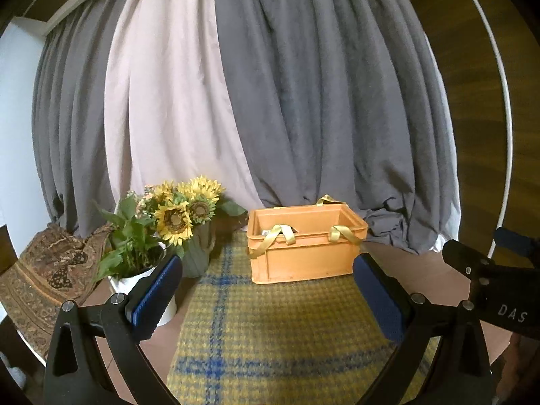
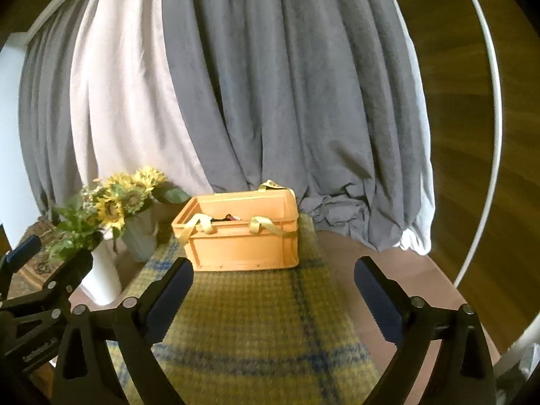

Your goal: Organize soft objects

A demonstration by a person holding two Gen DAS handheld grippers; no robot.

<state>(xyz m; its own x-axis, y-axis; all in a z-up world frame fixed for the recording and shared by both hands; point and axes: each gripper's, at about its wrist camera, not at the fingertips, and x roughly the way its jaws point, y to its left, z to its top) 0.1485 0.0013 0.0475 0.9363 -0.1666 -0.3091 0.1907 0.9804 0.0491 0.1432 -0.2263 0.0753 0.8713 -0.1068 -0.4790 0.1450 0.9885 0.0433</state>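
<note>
I am holding the left gripper [image 1: 266,290] and right gripper [image 2: 271,295] with fingers spread and empty, facing the orange crate [image 1: 305,244] at frame centre on the plaid blanket [image 1: 270,330]; ribbons [image 1: 281,234] draping its rim suggest sorting is nearly finished.

A smooth orange plastic crate [image 1: 305,246] with glossy satin ribbon handles [image 1: 275,236] sits on a coarse, woolly yellow-and-blue plaid blanket [image 1: 270,330]. Behind the crate hang soft matt grey curtains [image 1: 320,101]; left of it stand fabric-look sunflowers [image 1: 175,219] and a patterned woven cloth [image 1: 44,270].
</note>
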